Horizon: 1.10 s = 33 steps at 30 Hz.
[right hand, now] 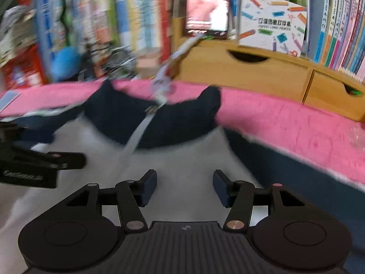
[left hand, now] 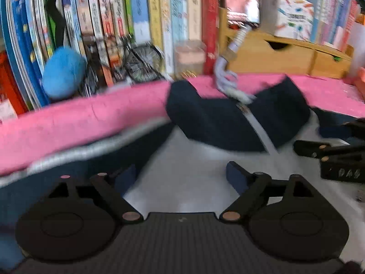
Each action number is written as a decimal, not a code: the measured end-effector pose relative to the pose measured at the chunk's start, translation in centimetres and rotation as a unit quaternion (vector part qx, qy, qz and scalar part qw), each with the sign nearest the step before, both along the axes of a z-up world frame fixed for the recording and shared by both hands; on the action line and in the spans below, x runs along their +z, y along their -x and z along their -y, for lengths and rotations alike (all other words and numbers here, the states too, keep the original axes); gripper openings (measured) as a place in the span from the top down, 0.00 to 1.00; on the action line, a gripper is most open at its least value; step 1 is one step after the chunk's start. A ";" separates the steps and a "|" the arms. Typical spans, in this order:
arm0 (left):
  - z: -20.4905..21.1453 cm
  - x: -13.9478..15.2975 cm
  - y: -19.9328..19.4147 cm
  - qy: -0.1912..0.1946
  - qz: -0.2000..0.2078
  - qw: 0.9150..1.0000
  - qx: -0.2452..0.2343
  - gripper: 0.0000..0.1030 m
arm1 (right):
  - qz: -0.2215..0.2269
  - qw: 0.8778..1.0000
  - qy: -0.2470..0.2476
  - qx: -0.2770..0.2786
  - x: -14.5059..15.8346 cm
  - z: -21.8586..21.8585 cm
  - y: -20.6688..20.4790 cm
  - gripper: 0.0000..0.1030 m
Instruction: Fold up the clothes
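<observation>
My left gripper (left hand: 181, 178) has its two blue-padded fingers spread wide apart, with nothing between them but the pale grey front of the garment (left hand: 182, 159) below. My right gripper (right hand: 184, 187) has its fingers apart too, though the gap is narrower, and only bare grey cloth shows in it; neither pair of pads presses on anything.

Taking the garment (right hand: 173, 164) as my landmark: it is a jacket with a grey body, a dark navy collar (left hand: 214, 118) and a zip running up its middle, and it lies spread on the pink mat (left hand: 79, 118). Both grippers hang over its grey body, on my side of the collar. From the left wrist view my right gripper (left hand: 328, 155) shows at the garment's right edge; from the right wrist view my left gripper (right hand: 43, 162) shows at the garment's left edge. A dark navy part of the garment (right hand: 273, 159) runs along its right side against the mat.

Beyond the garment's collar a pale lanyard-like strap (left hand: 225, 73) lies on the mat and rises toward the shelf. Behind the garment, past the mat's far edge, stand rows of books (left hand: 141, 11), a wooden drawer box (right hand: 262, 73) with a white printed carton (right hand: 271, 22) on top, and a blue fluffy ball (left hand: 63, 73) to the far left. Both views are blurred
</observation>
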State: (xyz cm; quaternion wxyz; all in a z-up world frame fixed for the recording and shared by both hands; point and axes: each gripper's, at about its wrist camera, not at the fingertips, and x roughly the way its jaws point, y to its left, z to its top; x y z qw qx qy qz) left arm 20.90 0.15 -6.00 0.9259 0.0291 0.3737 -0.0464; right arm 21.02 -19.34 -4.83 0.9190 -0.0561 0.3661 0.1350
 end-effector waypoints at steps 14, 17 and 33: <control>-1.3 -1.2 -4.1 0.006 0.020 1.000 0.005 0.00 | 0.010 0.998 -0.015 -0.067 -1.7 2.0 -7.7 0.00; -1.1 -1.1 -4.0 0.002 0.023 1.000 0.007 0.00 | 0.008 0.997 -0.014 -0.079 -1.5 1.8 -8.2 0.00; -7.6 3.5 6.9 0.079 0.039 0.996 -0.009 0.03 | 0.006 0.996 -0.050 0.067 1.2 6.0 10.1 0.00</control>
